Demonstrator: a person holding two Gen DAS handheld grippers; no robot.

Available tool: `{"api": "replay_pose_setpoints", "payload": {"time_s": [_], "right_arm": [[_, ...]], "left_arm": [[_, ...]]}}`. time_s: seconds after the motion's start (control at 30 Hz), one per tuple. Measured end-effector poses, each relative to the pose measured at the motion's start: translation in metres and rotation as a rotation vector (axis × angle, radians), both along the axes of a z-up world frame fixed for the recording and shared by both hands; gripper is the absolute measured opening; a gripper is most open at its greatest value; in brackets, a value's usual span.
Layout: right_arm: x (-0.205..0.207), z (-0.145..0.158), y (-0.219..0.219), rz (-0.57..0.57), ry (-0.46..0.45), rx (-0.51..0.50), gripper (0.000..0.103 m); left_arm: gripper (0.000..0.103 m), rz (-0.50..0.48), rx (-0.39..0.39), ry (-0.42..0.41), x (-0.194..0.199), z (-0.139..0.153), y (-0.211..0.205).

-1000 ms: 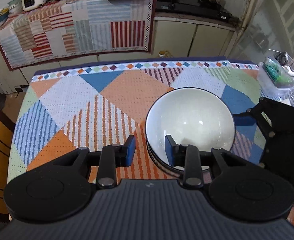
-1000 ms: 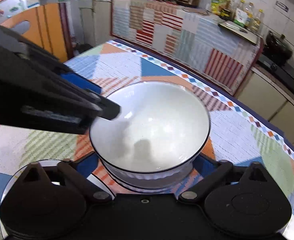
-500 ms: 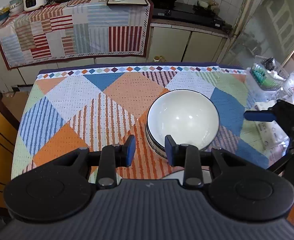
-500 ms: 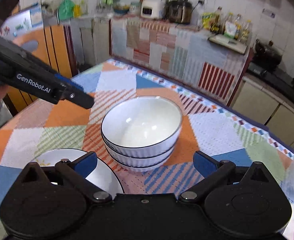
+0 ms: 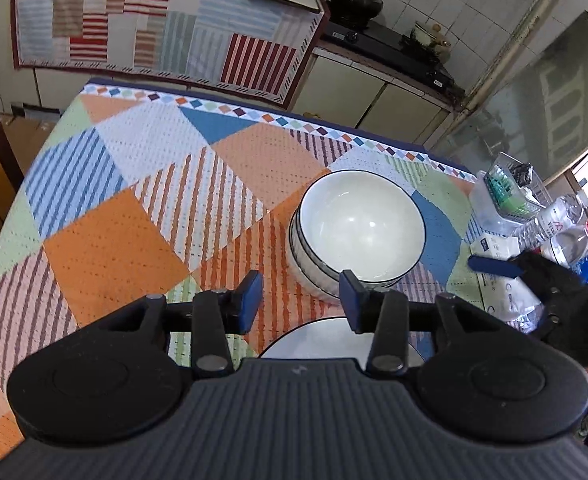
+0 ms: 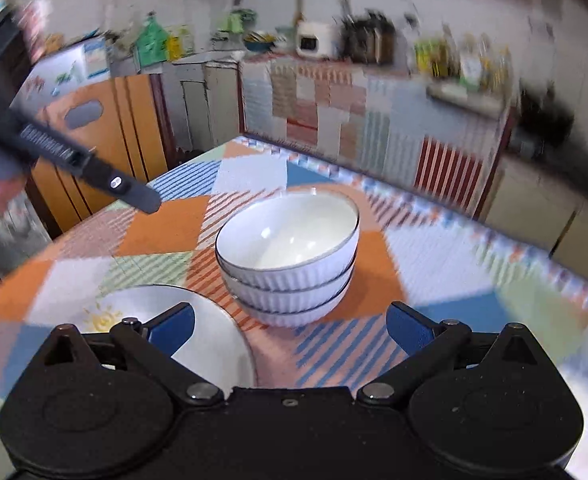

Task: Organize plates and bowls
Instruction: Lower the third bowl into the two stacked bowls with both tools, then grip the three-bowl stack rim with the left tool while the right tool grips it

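A stack of three white bowls with dark rims [image 5: 360,232] [image 6: 289,256] stands on the patterned tablecloth [image 5: 133,208]. A white plate with a sun print [image 6: 197,332] [image 5: 334,340] lies just in front of the stack. My left gripper [image 5: 301,298] is open and empty, held above the table short of the bowls. My right gripper [image 6: 289,330] is open wide and empty, held back from the bowls over the plate's edge; it also shows at the right of the left wrist view [image 5: 534,276].
Clear bottles [image 5: 562,228] and a plastic box [image 5: 510,188] crowd the table's right end. A cloth-covered counter [image 5: 153,28] with appliances runs behind the table. An orange cabinet [image 6: 105,136] stands at the left.
Both grippers have pulled up and back from the bowl stack. The right gripper let go of the top bowl, which now rests on the stack. The plate has come into view.
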State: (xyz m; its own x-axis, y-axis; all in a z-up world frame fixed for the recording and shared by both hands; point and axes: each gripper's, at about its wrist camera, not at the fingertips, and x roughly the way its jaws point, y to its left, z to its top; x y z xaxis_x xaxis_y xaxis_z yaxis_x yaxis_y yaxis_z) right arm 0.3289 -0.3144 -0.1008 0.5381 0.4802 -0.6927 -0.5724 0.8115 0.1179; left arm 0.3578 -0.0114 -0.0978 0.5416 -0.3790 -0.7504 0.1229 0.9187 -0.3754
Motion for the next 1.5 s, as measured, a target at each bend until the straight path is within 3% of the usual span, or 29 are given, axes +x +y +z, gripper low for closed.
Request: {"api": "replay_pose_setpoints", "payload": {"time_s": [0.2,0.47,0.67,0.77,0.97,1.13,1.3,1.37,1.5], "right_arm": [[0.033,-0.037,0.004,-0.096,0.228,0.169,0.103],[0.055,-0.068,0.036,-0.158,0.318,0.219,0.103],[0.065,-0.081,0.036,-0.184,0.348,0.212,0.103],[0.074,-0.087,0.037,-0.155,0.380,0.223,0.103],[0.081,-0.090,0.041,-0.110,0.368,0.200,0.103],[0.075,-0.092,0.043,-0.078,0.306,0.179,0.103],[0.074,-0.092,0.042,-0.063,0.276,0.180,0.103],[0.067,-0.092,0.045,-0.070,0.236,0.165,0.103],[0.056,-0.083,0.050,-0.071,0.175,0.132,0.103]], "left_arm": [[0.054,0.066,-0.100,0.046,0.016,-0.017,0.010],[0.058,0.145,-0.149,0.112,0.055,-0.050,0.002],[0.057,0.117,-0.120,0.176,0.081,-0.084,-0.014],[0.055,0.128,-0.147,0.194,0.087,-0.094,-0.015],[0.043,0.126,-0.237,0.207,0.088,-0.108,-0.017],[0.031,0.106,-0.277,0.207,0.093,-0.110,-0.015],[0.032,0.077,-0.269,0.177,0.090,-0.111,-0.018],[0.033,0.095,-0.297,0.196,0.090,-0.114,-0.014],[0.037,0.072,-0.279,0.184,0.082,-0.108,-0.019]]}}
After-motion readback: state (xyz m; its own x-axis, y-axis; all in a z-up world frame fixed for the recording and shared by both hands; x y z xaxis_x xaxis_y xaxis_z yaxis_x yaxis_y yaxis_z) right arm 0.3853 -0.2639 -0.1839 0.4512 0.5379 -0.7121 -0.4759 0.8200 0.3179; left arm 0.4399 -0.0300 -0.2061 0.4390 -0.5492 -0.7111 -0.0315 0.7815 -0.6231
